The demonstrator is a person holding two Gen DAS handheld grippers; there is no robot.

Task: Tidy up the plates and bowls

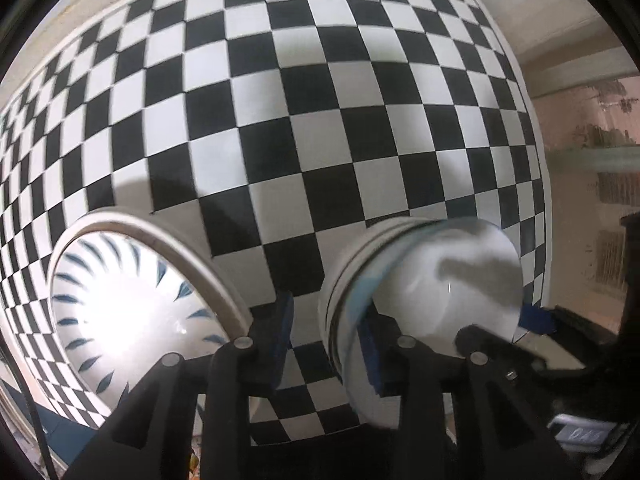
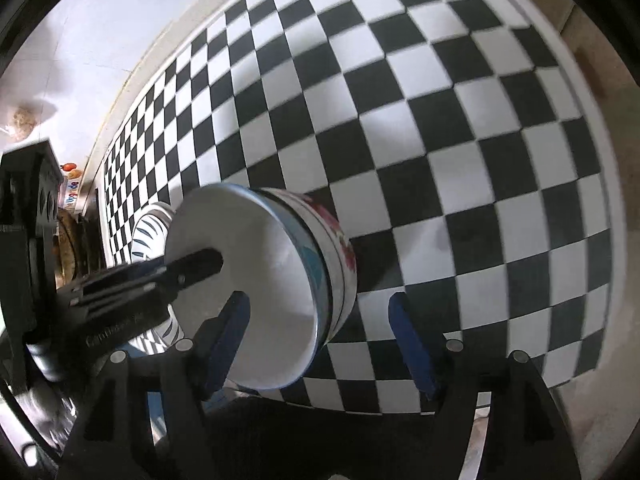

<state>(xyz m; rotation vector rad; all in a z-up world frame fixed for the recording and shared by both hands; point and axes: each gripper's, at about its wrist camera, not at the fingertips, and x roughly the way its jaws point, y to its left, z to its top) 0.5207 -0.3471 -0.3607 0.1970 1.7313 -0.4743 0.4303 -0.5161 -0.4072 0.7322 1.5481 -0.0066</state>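
A stack of white bowls (image 1: 424,280) stands on the checkered cloth (image 1: 320,120); it shows in the right wrist view (image 2: 280,280) with a red-flowered bowl (image 2: 340,252) low in it. A white bowl with blue leaf strokes (image 1: 132,312) stands to its left, partly hidden behind the stack in the right wrist view (image 2: 148,232). My left gripper (image 1: 326,340) is open, its right finger just inside the stack's near rim. My right gripper (image 2: 320,340) is open, its left finger reaching into the top bowl, the other outside the stack's wall.
The black-and-white checkered cloth (image 2: 440,120) covers the table, its far edge bordered in white. A wall and shelves (image 1: 592,160) lie to the right. Dark furniture and clutter (image 2: 36,208) stand at the left beyond the cloth.
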